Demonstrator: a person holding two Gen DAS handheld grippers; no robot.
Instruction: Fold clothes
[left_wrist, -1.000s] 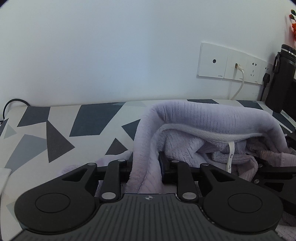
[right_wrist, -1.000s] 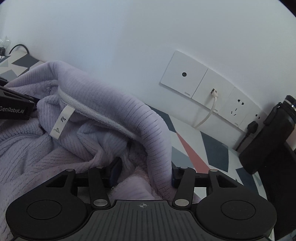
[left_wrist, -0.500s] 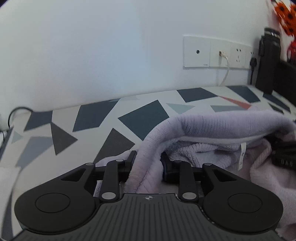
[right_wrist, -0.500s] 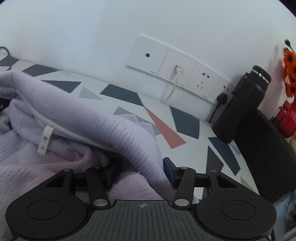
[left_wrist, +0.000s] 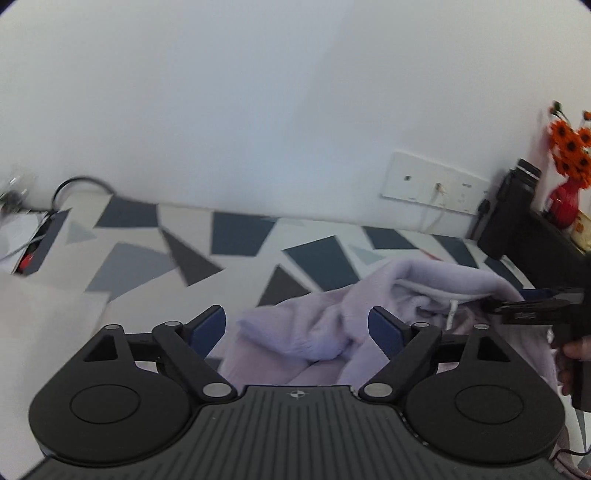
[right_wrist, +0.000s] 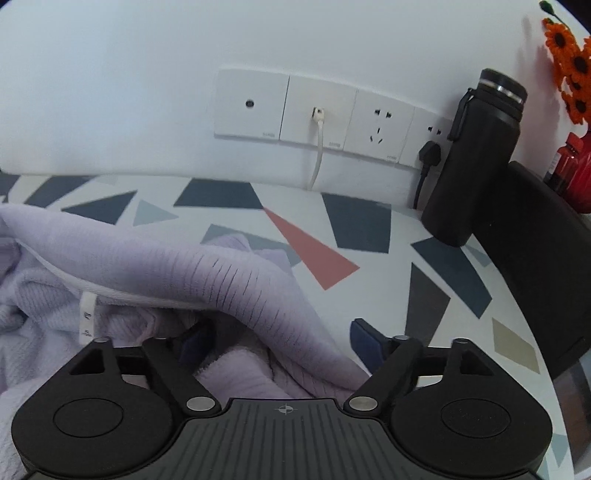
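now both grippers stand spread and grip nothing: the left gripper (left_wrist: 297, 326) has just been opening, with a fold of the sweater (left_wrist: 325, 332) between its pads but unpinched. the right gripper (right_wrist: 284, 341) has also just been opening, straddling the sweater's ribbed edge (right_wrist: 236, 280). the sweater lies bunched on the table (right_wrist: 369, 221), in front of the socket panel (right_wrist: 314, 110), neck label (right_wrist: 86, 314) showing. likely risks: the loose ridge slumps unevenly, so the fold comes out crooked. the right gripper's left pad looks tucked under cloth and could drag the sweater askew on pulling back. a wide sweep toward the bottle (right_wrist: 476, 158), right of the panel, could knock it over. the left-wrist view is blurred, so aim there is uncertain.
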